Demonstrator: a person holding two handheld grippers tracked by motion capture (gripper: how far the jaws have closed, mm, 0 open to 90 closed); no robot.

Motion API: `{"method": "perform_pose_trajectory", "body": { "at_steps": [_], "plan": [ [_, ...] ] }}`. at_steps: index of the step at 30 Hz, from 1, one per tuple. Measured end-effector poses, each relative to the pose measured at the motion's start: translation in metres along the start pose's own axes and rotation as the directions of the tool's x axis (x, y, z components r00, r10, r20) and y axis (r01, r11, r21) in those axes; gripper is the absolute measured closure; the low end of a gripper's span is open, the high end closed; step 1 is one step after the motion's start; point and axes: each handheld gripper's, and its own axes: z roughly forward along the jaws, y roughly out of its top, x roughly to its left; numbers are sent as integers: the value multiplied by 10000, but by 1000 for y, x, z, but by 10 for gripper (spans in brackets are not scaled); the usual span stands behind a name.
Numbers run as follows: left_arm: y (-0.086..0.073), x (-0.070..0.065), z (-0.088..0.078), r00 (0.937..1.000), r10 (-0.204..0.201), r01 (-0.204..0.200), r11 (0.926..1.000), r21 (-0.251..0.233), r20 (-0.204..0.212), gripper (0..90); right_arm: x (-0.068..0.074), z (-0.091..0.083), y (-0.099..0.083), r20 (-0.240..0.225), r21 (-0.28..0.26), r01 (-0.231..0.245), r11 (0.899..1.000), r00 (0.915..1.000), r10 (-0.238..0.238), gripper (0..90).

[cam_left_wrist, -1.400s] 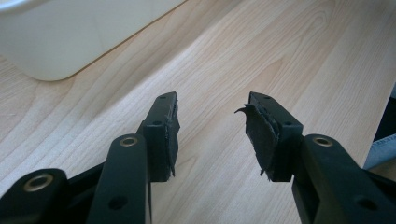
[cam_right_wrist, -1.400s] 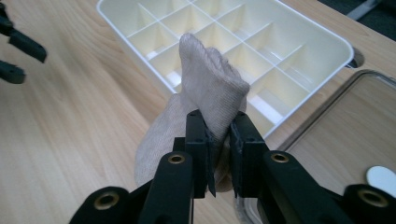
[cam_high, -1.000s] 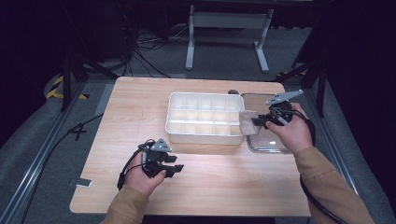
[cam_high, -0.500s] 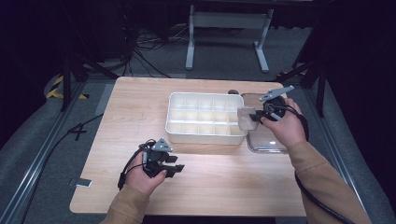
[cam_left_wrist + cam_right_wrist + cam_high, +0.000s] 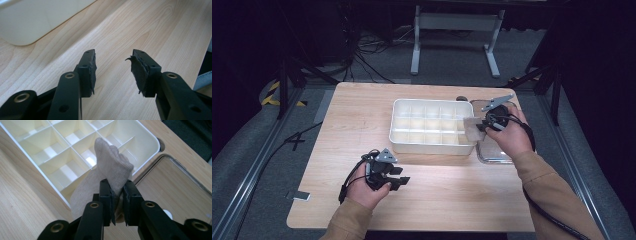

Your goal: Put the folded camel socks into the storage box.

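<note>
A beige sock [image 5: 107,177] hangs pinched in my right gripper [image 5: 118,192], whose jaws are shut on it. In the high view the sock [image 5: 473,128] sits over the right end of the white divided tray [image 5: 407,107], with the right gripper [image 5: 486,123] just to its right. The tray's compartments [image 5: 62,155] look bare below the sock. My left gripper [image 5: 398,181] rests low over the wood near the table's front, jaws open with nothing between them [image 5: 113,72].
A clear plastic bin [image 5: 497,155] stands against the tray's right side, under my right hand; its bottom [image 5: 172,192] looks bare. The wooden table [image 5: 447,200] has free room in front of the tray. Cables and a stand lie on the floor beyond.
My right gripper has carried the sock a little leftward, from over the clear bin toward the tray's right end. The left gripper has stayed put.
</note>
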Motion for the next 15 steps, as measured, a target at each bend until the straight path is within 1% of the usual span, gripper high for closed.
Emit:
{"method": "perform_pose_trajectory", "body": {
  "at_steps": [1,3,6,9,12,14,15],
  "plan": [
    [0,0,0,10000,0,0,10000,0,0,556,0,0,0,0,0,0,10000,10000,0,794],
    [0,0,0,10000,-4,4,10000,-47,-4,556,4,6,1,-2,148,150,9998,9999,-150,794],
    [0,1,0,10000,42,-42,10000,-41,3,556,10,14,1,-124,284,222,9993,9997,-218,793],
    [0,1,-1,10000,44,-44,10000,-38,0,556,12,22,0,-227,382,292,9988,9993,-283,792],
    [0,1,0,10000,46,-46,10000,-39,2,556,13,27,0,-286,410,258,9988,9993,-246,792],
    [0,0,0,10000,16,-16,10000,-19,-6,556,13,32,0,-458,466,200,9987,9988,-178,791],
    [0,0,0,10000,-17,17,10000,-47,6,556,13,33,0,-450,499,220,9985,9988,-197,791]
  ]
}}
